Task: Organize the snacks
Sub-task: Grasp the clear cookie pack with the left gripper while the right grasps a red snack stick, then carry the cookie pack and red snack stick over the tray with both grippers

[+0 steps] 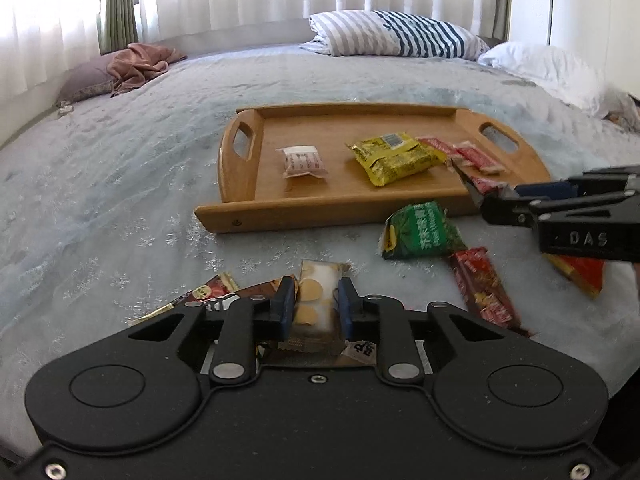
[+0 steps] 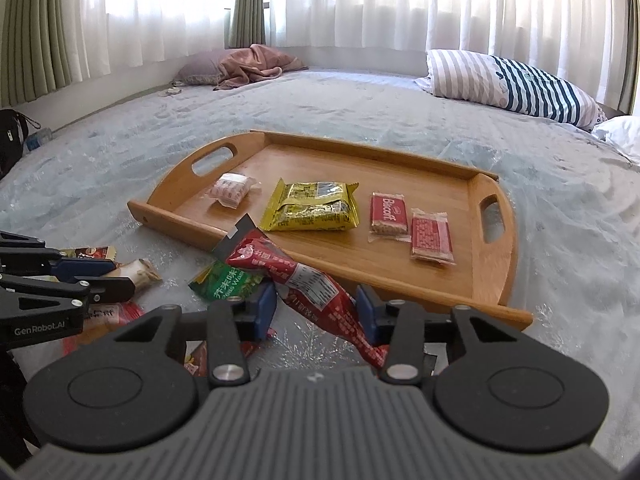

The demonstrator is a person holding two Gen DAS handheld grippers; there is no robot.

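A wooden tray lies on the bed and holds a white packet, a yellow packet and two red biscuit packets. My left gripper is shut on a pale cracker packet just above the bedspread; it also shows in the right wrist view. My right gripper holds a long red snack packet between its pads, its tip over the tray's front edge. A green packet and a red stick packet lie on the bed.
More loose wrappers lie by my left gripper and at the right. A striped pillow, a white pillow and a brown blanket sit at the far side of the grey bedspread, before curtains.
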